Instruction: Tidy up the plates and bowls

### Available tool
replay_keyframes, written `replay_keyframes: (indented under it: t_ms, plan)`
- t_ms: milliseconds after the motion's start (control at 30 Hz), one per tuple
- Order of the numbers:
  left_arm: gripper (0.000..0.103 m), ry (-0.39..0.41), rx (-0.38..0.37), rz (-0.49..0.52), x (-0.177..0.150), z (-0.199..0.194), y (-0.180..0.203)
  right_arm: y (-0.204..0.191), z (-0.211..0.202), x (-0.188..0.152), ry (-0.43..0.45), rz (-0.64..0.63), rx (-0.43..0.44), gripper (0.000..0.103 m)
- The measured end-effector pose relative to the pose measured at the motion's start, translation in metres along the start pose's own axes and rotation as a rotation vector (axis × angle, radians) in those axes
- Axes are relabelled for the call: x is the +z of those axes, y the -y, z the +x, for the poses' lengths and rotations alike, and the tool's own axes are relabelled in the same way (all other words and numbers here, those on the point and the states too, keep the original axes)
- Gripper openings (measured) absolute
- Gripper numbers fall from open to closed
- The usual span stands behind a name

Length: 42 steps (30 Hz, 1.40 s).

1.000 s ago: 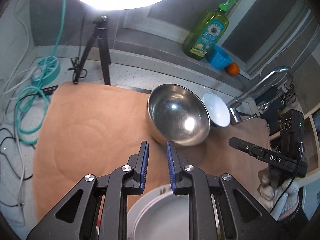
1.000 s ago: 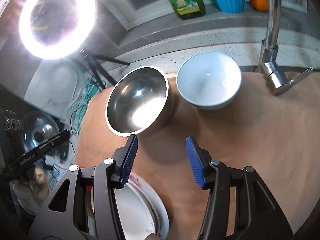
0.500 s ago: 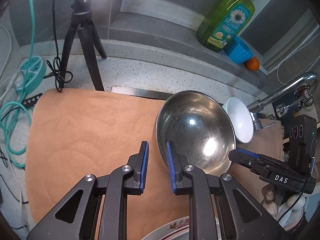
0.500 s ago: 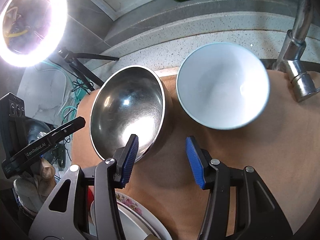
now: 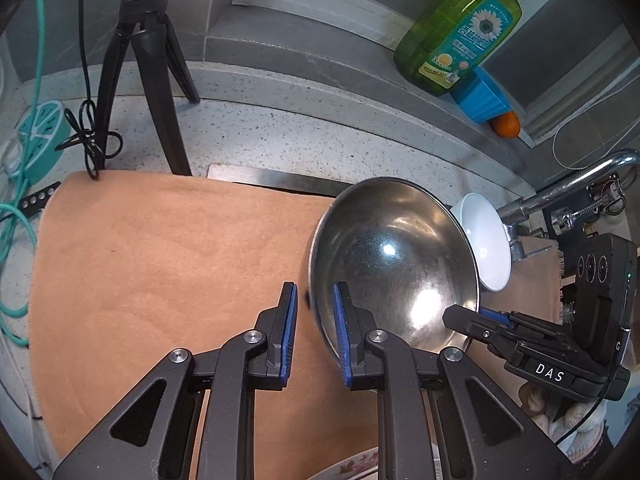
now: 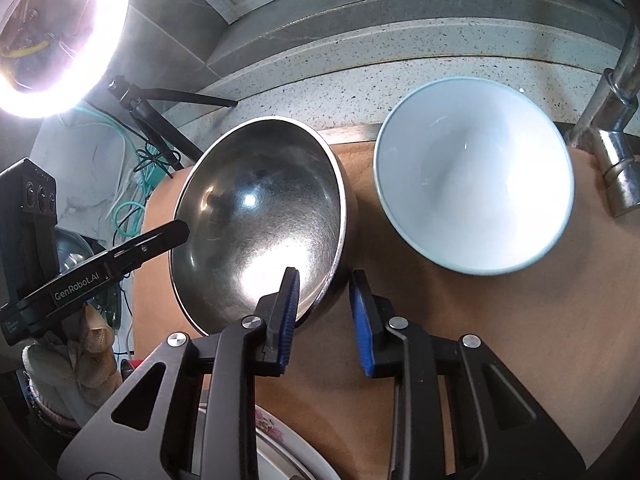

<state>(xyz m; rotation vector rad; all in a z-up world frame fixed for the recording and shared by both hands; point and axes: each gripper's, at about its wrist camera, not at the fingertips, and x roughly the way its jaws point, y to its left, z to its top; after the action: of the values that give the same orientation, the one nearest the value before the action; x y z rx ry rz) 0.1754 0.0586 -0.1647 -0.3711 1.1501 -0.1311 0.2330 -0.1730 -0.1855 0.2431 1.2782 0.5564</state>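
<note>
Steel first: in the left wrist view the steel bowl [image 5: 394,264] sits on the tan mat [image 5: 160,272] that covers the counter [image 5: 280,140], tilted so its inside faces the camera. The left hand-held gripper [image 5: 316,320] straddles the bowl's near-left rim, one blue pad outside the wall and the other inside; its jaws are drawn in narrow, though whether the pads actually pinch the rim I cannot tell. The white bowl [image 5: 486,240] stands just behind the steel one on the right, next to the tap [image 5: 568,184]. On the ledge behind are a green soap bottle [image 5: 460,36], a blue cup [image 5: 482,96] and an orange [image 5: 506,125]. A black tripod [image 5: 148,64] stands at the mat's far edge. The right hand-held gripper [image 5: 476,316] reaches the bowl's right rim.

Over to the right wrist view: the right hand-held gripper [image 6: 324,296] has just been closing, and the steel bowl's [image 6: 260,224] near rim is between its pads, the left finger [image 6: 288,300] inside the bowl and the other outside; a sliver of gap shows on the outer side, so it is not clamped. The white bowl [image 6: 472,172] sits upright on the mat to the right, just beside the steel bowl. A flowered plate [image 6: 280,452] peeks out at the bottom edge. The left hand-held gripper [image 6: 176,234], in a gloved hand [image 6: 68,360], meets the bowl's left rim.
</note>
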Motion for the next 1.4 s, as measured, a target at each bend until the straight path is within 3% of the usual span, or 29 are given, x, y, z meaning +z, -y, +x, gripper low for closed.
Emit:
replay_keyframes:
  t_ms: [400,900,1400]
  plan:
    - [0.016,0.02,0.032,0.017,-0.006,-0.015,-0.001,-0.019,0.001,-0.007,-0.025,-0.037,0.002,0.024]
    - [0.016,0.065,0.082,-0.078,-0.045,-0.067,-0.065,-0.1,0.025,-0.031,-0.09,-0.177,0.059,0.024]
    - [0.016,0.057,0.119,-0.151,-0.064,-0.074,-0.1,-0.135,0.05,-0.041,-0.135,-0.237,0.066,0.024]
